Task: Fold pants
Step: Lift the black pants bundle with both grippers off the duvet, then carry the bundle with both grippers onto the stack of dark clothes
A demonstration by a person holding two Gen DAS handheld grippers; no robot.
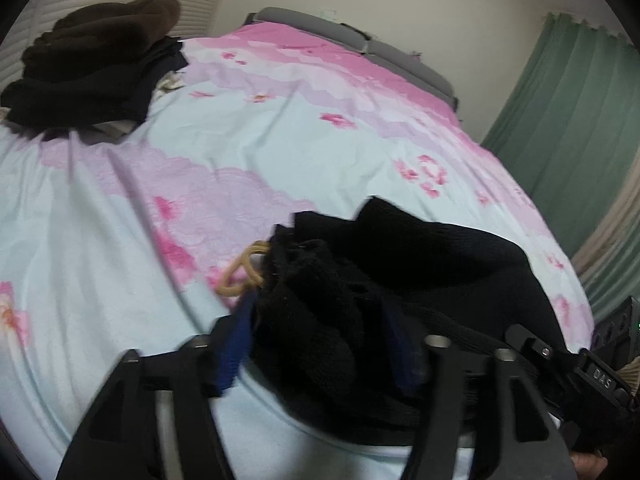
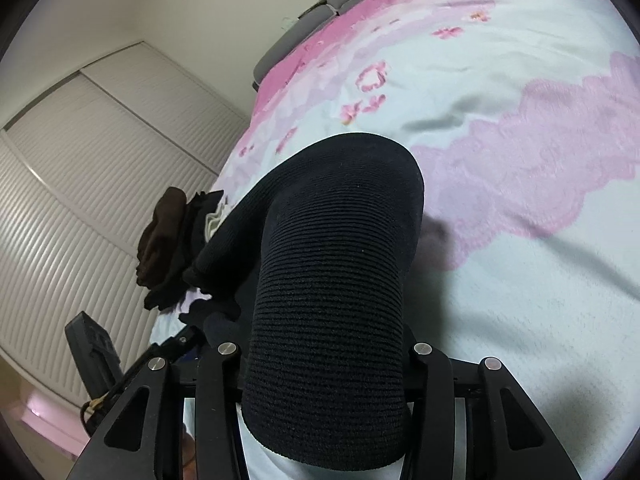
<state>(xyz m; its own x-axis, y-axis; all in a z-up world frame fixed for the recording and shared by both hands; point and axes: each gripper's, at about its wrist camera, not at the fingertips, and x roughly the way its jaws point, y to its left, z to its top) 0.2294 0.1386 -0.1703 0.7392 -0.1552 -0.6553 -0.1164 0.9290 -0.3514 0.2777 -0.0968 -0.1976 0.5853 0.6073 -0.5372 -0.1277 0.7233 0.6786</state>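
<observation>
Early stage: black pants [image 1: 360, 280] bunched on bed [image 1: 120, 208], no fold done. Left gripper [image 1: 320, 344] and right gripper [image 2: 324, 360] both clenched on the pants.

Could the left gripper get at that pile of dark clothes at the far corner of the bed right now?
Probably not yet: the left gripper has the black pants bunched between its fingers, and the clothes pile lies well across the bedspread.
</observation>
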